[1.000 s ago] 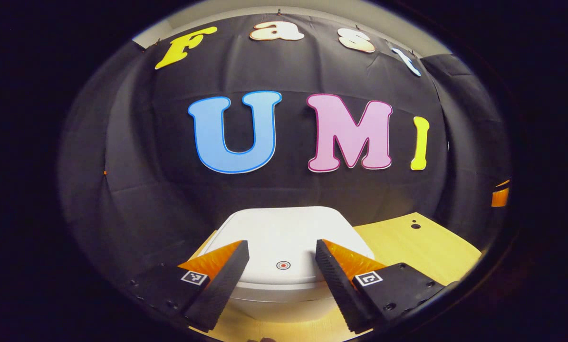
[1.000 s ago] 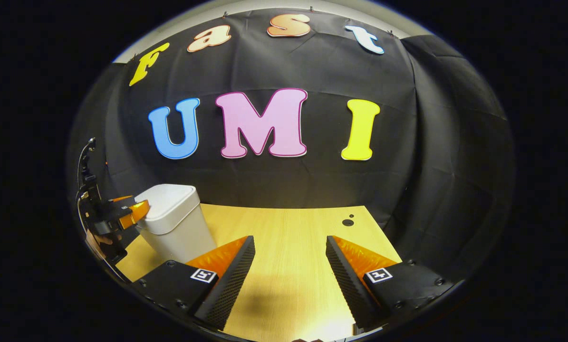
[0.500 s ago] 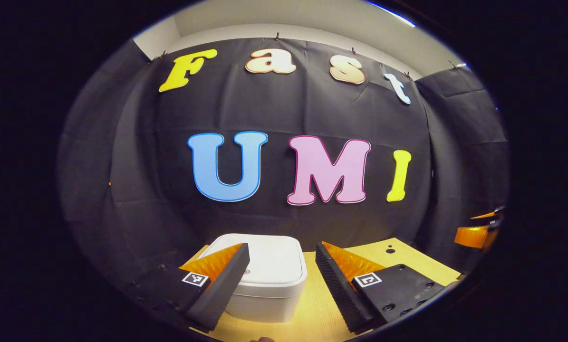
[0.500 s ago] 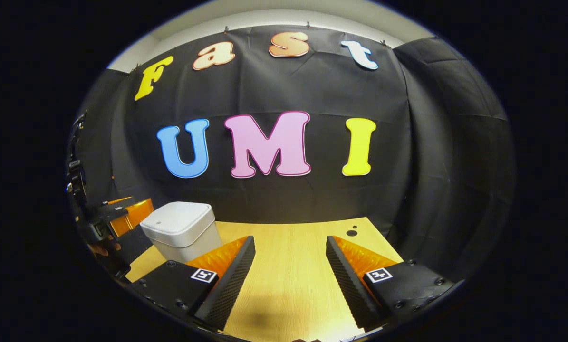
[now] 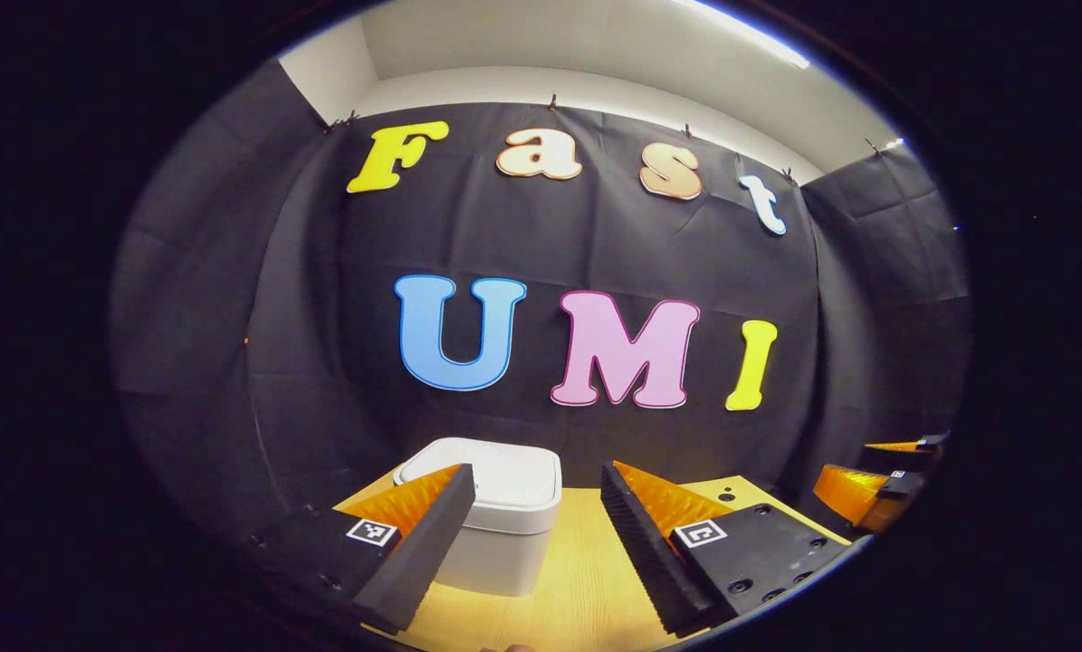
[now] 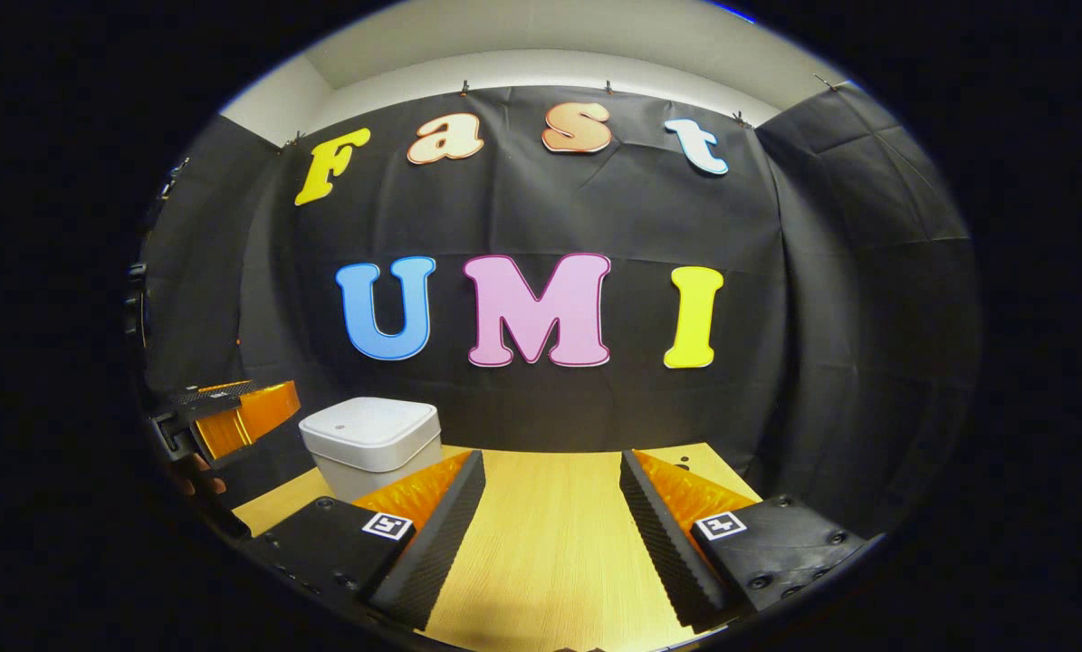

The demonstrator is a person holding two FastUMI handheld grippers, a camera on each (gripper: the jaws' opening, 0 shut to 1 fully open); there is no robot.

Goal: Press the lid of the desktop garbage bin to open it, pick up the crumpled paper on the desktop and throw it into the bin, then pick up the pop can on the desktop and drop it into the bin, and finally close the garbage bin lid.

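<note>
Left tool point(image 5: 536, 493) gapes wide, ridged fingers empty, before the smooth, rounded-square plastic bin point(image 5: 495, 507) on grained wood desktop point(image 5: 577, 589).

No readable word, brand or number on any object. Left gripper point(image 5: 536, 471): square black-and-white coded marker point(image 5: 370, 532) on one finger base, second marker point(image 5: 702, 532) on other base; patterns only, not letters. Right gripper point(image 6: 551, 457): same kind of marker pair point(image 6: 387, 525), pattern differs per finger. White bin point(image 6: 370, 435): tiny mark on lid, too small to tell.
</note>
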